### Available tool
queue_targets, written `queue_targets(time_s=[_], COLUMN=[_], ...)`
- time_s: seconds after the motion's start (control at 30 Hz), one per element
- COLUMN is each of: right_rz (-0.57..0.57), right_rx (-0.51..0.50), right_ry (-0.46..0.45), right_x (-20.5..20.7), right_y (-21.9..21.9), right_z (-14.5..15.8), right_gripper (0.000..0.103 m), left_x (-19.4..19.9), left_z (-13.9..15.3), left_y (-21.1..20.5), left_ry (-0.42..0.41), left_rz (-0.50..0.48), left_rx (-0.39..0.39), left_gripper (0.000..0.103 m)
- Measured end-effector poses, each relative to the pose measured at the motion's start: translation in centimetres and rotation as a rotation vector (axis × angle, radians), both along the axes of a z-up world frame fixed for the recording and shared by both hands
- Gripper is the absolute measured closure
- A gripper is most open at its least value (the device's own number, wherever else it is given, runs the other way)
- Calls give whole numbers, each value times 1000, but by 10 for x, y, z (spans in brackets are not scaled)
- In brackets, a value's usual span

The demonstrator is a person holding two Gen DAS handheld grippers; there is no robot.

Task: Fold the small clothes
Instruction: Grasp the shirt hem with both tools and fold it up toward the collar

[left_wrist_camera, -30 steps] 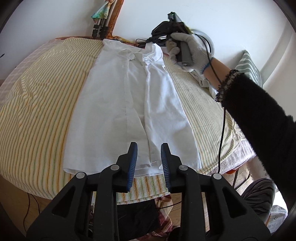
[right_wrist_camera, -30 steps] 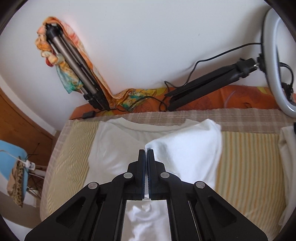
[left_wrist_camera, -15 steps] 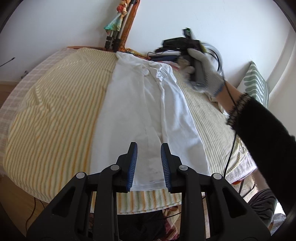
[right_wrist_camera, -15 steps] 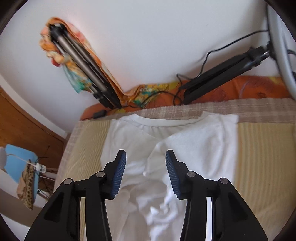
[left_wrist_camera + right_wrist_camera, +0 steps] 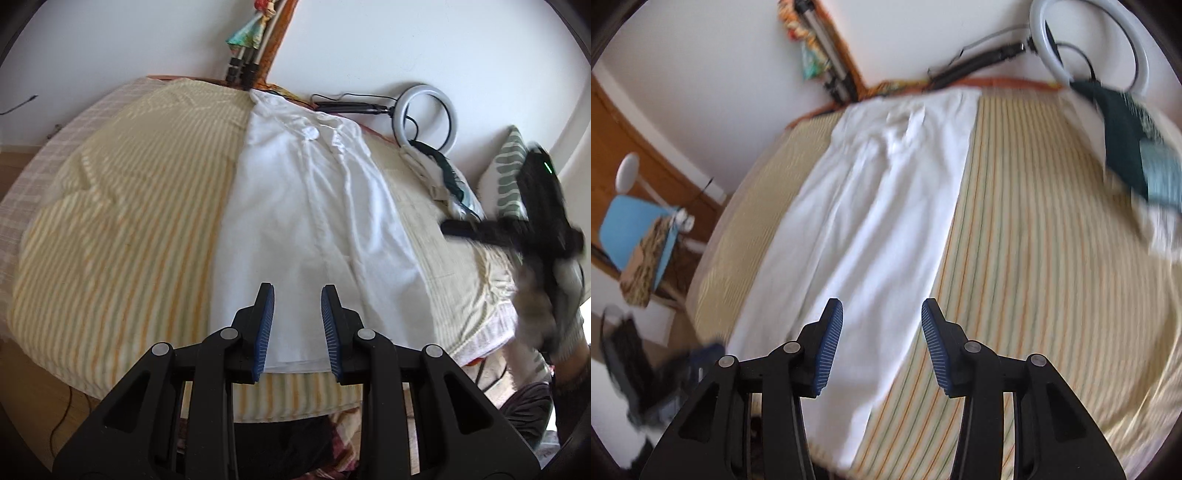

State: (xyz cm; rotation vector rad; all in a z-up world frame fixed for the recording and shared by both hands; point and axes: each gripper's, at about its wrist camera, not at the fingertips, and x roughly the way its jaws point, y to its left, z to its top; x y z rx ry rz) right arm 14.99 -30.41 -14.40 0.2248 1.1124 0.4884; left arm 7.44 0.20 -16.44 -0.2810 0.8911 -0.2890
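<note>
Ring light [image 5: 428, 117], tripod [image 5: 833, 79], blue chair [image 5: 629, 229]

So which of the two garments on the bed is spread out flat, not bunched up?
The white shirt, lying long and flat down the middle of the striped sheet. The dark green garment sits crumpled in a heap near the ring light.
</note>
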Motion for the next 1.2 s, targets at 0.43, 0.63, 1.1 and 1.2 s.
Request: queue_targets(time_s=[0.43,0.63,1.1,1.2], right_rz=[17,50,-7,-13], right_rx=[78,121,268,246], right_ry=[83,109,116,157], right_x=[-79,-82,-95,-92], right_y=[9,21,-10,-4], right_z=[-50,-61,-62,-82], right_gripper=[59,93,100,101], left_x=[5,13,0,1], left_z=[-38,-45,-33,-45], left_y=[39,39,42,42], left_ry=[122,161,133,151], left_rz=[51,5,2,4], left_rx=[-34,-123,-121,-95], left_gripper=[40,98,103,103])
